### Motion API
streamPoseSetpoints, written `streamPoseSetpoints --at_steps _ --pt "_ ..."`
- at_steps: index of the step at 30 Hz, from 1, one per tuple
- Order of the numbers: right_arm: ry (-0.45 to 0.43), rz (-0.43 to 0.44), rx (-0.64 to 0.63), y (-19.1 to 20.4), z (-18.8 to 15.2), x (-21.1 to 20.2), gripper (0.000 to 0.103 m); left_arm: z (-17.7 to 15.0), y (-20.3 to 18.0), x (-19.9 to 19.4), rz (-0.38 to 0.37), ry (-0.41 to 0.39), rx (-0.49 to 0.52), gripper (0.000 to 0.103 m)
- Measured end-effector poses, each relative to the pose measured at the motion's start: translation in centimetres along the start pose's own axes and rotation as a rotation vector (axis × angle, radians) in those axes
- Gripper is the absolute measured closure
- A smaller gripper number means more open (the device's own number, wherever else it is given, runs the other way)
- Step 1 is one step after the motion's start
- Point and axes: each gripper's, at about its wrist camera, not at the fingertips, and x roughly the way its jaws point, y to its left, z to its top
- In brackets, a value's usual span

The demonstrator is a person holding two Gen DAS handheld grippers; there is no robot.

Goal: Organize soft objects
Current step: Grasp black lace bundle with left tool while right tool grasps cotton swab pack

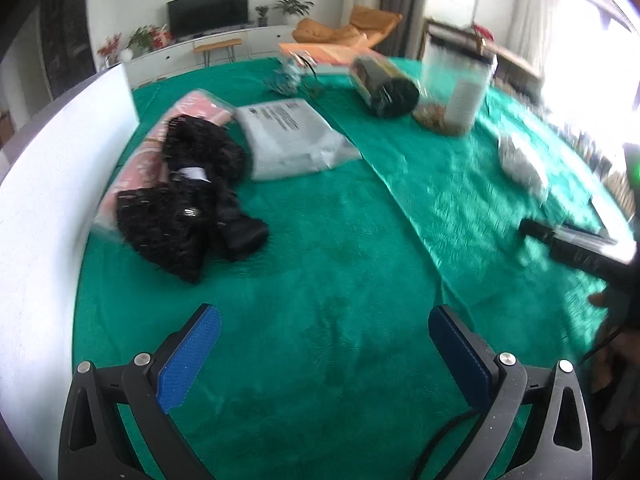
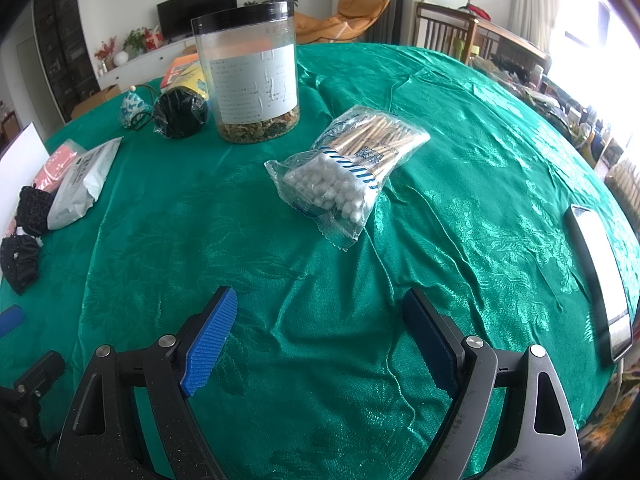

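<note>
We hold the left gripper with its ribbed blue pads spread wide, grasping nothing, only green tablecloth between them. Our right gripper is likewise released, its pads far apart above the shiny, wrinkled cloth with a woven leaf pattern.

Taking the tall clear jar as our landmark: it has a black lid, a pale paper label and brownish dried bits at the bottom. Just in front of it and to the right lies a crinkly clear bag of cotton swabs, white tips bunched at one end, wooden sticks at the other. Left of the jar sits a dark rounded bundle in plastic wrap. Further left, nearer us, lies a soft grey-white pouch, flat and pillow-like. Beside it, a fuzzy black fabric heap rests partly on a pink packet, next to a white board. Well right of the jar, a phone lies flat near the table edge.
</note>
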Motion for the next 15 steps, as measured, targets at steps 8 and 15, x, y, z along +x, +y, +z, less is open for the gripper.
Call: streamPoseSetpoints --at_steps 8,15 --pt "0.0 0.0 0.0 0.0 0.0 0.0 0.016 4.9 4.8 0.0 0.213 -0.099 -0.13 0.001" --pt "-0.017 0.061 0.029 -0.6 0.1 -0.7 0.017 5.9 5.3 4.8 0.319 0.004 -0.075 0.022"
